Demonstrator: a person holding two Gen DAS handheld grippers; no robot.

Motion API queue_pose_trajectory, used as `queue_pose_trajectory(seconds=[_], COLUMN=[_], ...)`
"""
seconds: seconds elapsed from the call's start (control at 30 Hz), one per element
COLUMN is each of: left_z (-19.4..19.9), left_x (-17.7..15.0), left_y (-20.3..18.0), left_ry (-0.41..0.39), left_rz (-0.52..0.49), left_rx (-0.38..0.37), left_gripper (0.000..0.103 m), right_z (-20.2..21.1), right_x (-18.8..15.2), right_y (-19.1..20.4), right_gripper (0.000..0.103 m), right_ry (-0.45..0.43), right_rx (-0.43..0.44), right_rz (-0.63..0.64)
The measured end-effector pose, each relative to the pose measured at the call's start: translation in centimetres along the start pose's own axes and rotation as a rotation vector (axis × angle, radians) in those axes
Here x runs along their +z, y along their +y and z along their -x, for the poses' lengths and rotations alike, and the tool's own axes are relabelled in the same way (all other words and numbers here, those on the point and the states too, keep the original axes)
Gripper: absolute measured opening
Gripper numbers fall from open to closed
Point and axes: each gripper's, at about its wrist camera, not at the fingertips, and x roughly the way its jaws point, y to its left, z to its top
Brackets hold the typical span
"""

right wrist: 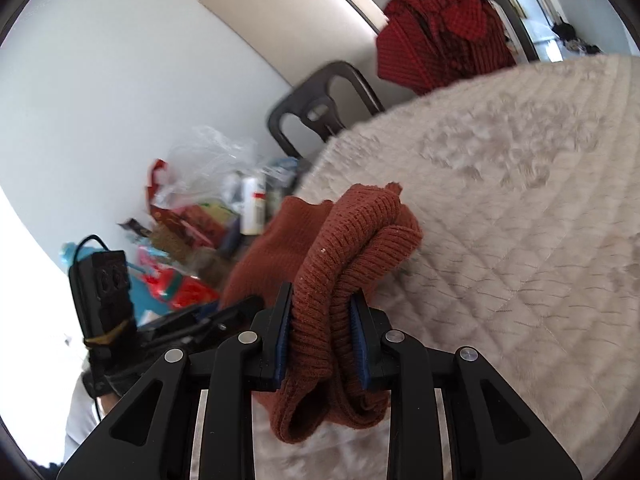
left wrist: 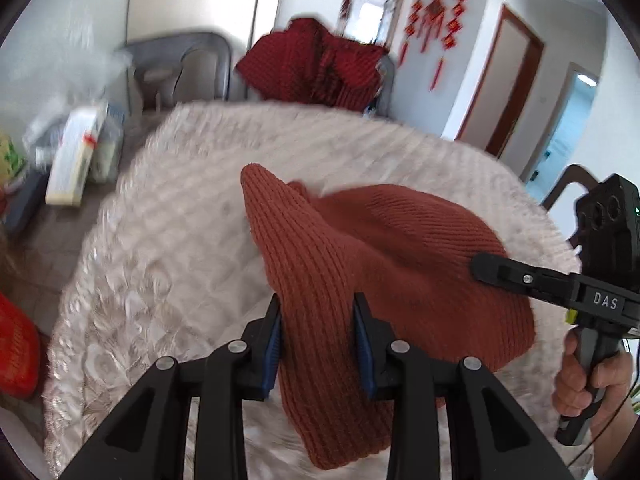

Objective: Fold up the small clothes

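Observation:
A rust-orange knitted garment lies on the cream quilted table cover. My left gripper is shut on a raised fold of it at the near edge. My right gripper is shut on a bunched ribbed edge of the same knitted garment and holds it above the cover. In the left wrist view the right gripper reaches in from the right, its fingertips on the knit, a hand on its handle. The left gripper shows in the right wrist view beside the cloth.
A dark red knit garment hangs over a chair at the table's far side. Another grey chair stands to its left. Boxes and plastic bags lie on the floor left of the table. A red object is at the left edge.

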Motion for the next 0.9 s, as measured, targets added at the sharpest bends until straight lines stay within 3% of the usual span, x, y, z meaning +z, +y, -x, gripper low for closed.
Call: queue_pose_trajectory(seconds=[0.13, 0.27, 0.4, 0.47, 0.6, 0.73, 0.9], left_z=[0.0, 1.8, 4.4, 4.6, 2.9, 3.8, 4.9], left_x=[-1.2, -2.1, -3.0, -3.3, -3.9, -4.3, -5.2], left_y=[1.4, 0.2, -1.5, -2.3, -3.1, -3.8, -4.2], left_ry=[-0.012, -0.052, -0.120, -0.132, -0.089, -0.084, -0.069], left_rz=[0.087, 0.072, 0.037, 0.014, -0.019, -0.025, -0.013], left_rx=[-0.044, 0.023, 0.070, 0.083, 0.151, 0.177, 0.192], left_gripper=[0.042, 0.041, 0.041, 0.041, 0.041, 0.041, 0.041], right_z=[-0.4, 1.2, 3.2, 3.2, 0.9, 2.0, 3.6], right_x=[-0.7, -0.9, -1.2, -2.2, -3.7, -3.6, -4.6], right_y=[-2.1, -1.4, 1.8, 3.5, 3.0, 2.4, 3.5], right_gripper=[0.032, 0.034, 0.033, 0.011, 0.010, 0.010, 0.010], right_ry=[0.034, 0.027, -0.019, -0.001, 0.087, 0.068, 0.063], right_rx=[-0.046, -0.109, -0.185, -0.198, -0.267, -0.287, -0.289], right_rz=[-0.036, 0.020, 0.171, 0.259, 0.307, 0.260, 0.294])
